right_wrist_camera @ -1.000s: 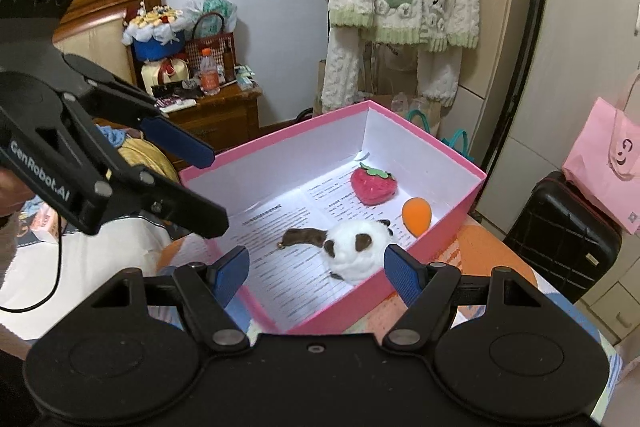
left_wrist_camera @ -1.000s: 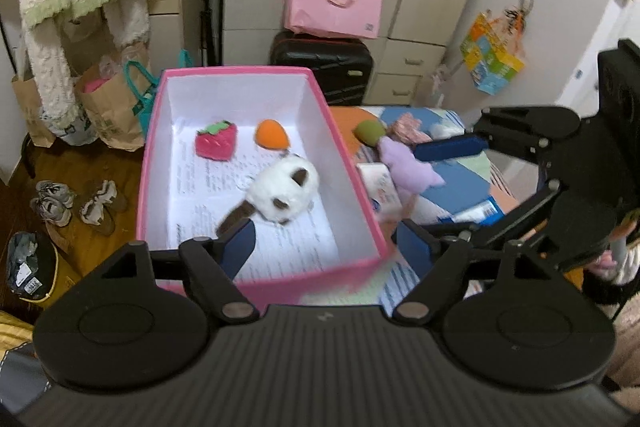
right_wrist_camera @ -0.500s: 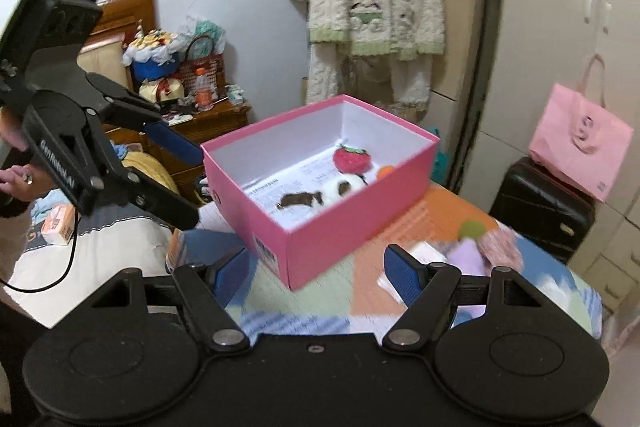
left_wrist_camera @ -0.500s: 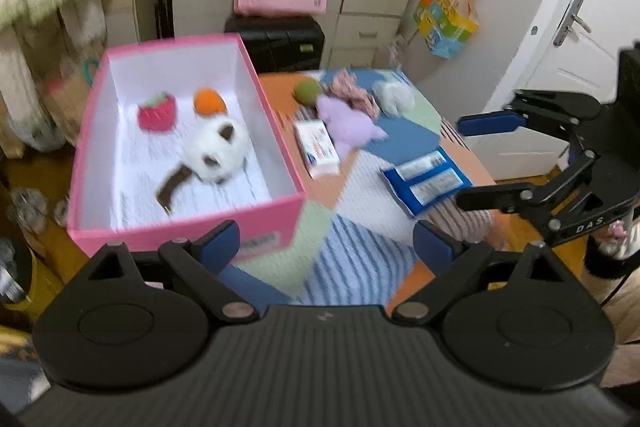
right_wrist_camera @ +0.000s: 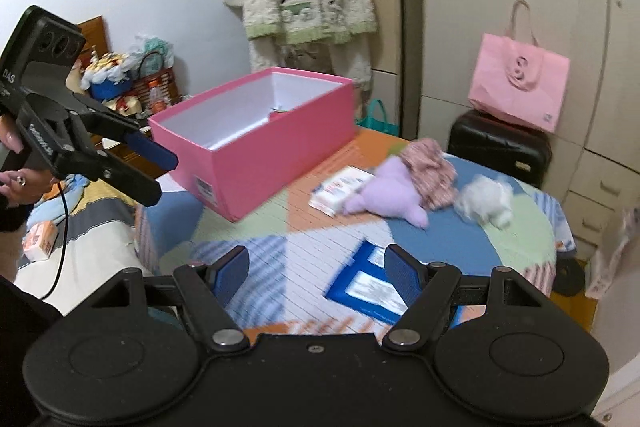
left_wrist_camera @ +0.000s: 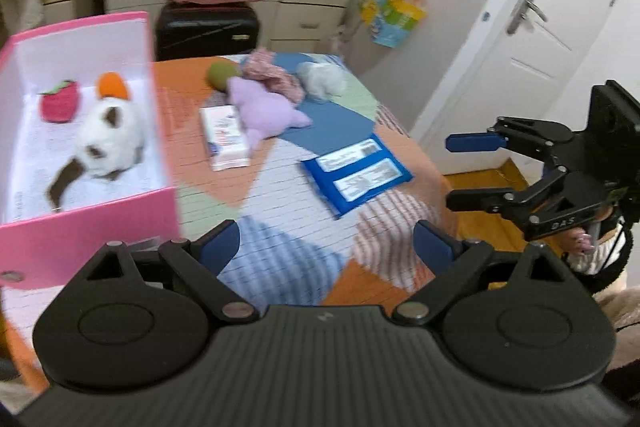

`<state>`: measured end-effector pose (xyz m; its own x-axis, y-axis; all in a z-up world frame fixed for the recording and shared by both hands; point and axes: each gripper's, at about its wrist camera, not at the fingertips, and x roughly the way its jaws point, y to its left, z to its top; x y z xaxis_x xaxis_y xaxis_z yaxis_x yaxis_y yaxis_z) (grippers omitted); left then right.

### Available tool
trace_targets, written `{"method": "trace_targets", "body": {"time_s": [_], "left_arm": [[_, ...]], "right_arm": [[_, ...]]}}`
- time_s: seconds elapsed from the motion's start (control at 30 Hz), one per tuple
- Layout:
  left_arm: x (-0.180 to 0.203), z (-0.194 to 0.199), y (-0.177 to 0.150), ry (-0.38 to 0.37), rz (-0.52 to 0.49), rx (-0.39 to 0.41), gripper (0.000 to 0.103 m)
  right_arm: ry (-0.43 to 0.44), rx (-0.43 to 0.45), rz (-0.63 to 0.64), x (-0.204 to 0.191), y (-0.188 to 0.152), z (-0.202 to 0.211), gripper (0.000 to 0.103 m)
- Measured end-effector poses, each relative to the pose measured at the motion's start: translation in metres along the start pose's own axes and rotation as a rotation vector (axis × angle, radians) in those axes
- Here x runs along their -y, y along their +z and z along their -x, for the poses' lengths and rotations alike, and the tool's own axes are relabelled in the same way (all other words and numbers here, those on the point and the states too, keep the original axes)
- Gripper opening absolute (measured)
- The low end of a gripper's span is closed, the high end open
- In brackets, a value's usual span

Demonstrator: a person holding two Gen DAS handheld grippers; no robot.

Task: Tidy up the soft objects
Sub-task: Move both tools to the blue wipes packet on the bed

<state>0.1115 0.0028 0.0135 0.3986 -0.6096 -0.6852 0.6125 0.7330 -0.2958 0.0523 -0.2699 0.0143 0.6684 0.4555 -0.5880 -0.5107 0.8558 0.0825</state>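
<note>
Both claws have swung away from the pink box (left_wrist_camera: pixel 92 223); left claw (left_wrist_camera: pixel 326 247) has just been opening, right claw (right_wrist_camera: pixel 316 267) spread, both empty. Beside the box on the desk (left_wrist_camera: pixel 280 211) lies the purple plush (left_wrist_camera: pixel 264 107): light, squashy; pinch its plump middle.
</note>
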Motion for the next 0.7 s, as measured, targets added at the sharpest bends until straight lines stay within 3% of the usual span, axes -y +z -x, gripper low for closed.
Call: {"method": "trace_targets", "body": {"time_s": [0.1, 0.23, 0.33, 0.5, 0.7], "left_arm": [[0.009, -0.025, 0.003, -0.025, -0.021, -0.004, 0.094], [0.022, -0.054, 0.006, 0.003, -0.069, 0.031, 0.091], [0.027, -0.078, 0.011, -0.028, -0.069, -0.001, 0.091], [0.026, -0.116, 0.015, -0.041, -0.040, -0.026, 0.089], [0.004, -0.148, 0.019, -0.014, 0.068, -0.014, 0.075]], "right_arm": [[-0.017, 0.028, -0.007, 0.015, -0.014, 0.001, 0.079], [-0.117, 0.124, 0.049, 0.029, -0.034, -0.003, 0.081], [-0.141, 0.115, 0.107, 0.039, -0.045, -0.017, 0.082], [-0.106, 0.076, 0.108, 0.058, -0.065, -0.038, 0.082], [-0.130, 0.053, 0.144, 0.071, -0.074, -0.061, 0.082]]}}
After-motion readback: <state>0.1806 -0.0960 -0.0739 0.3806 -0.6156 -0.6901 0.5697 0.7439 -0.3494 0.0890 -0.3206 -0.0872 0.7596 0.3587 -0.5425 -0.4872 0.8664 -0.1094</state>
